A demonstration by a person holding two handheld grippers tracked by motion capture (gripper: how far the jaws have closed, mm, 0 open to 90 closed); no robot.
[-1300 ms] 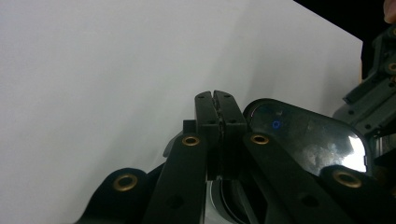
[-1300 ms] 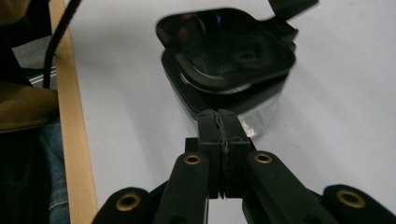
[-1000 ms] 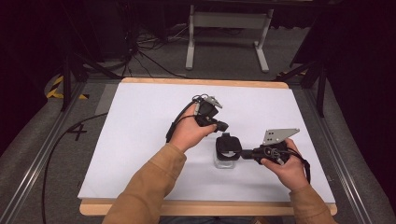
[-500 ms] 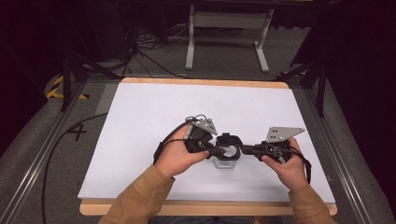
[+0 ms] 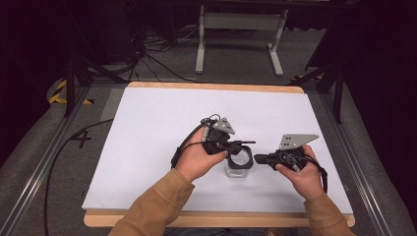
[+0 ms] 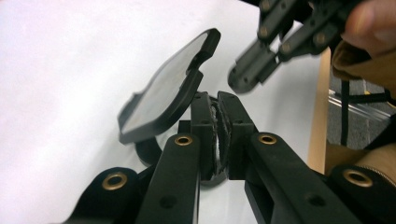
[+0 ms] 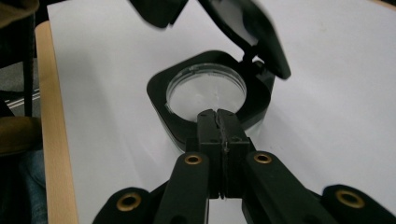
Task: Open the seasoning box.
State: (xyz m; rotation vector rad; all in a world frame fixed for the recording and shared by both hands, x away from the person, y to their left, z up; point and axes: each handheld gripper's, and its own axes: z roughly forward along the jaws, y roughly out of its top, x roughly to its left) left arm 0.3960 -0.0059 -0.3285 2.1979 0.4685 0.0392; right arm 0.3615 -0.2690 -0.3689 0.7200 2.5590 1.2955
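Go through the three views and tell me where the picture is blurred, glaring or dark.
High view: the white table is evenly lit, the surroundings fall into near black. Left tool view: the right tool at the top is blurred, and the container's open lid is soft, with a dull sheen. Right tool view: the lid is blurred at the top, the clear container fairly sharp.

The tabletop (image 5: 147, 128) is a wooden board covered by a white sheet. A clear black-rimmed container (image 5: 239, 164) stands near its front edge.
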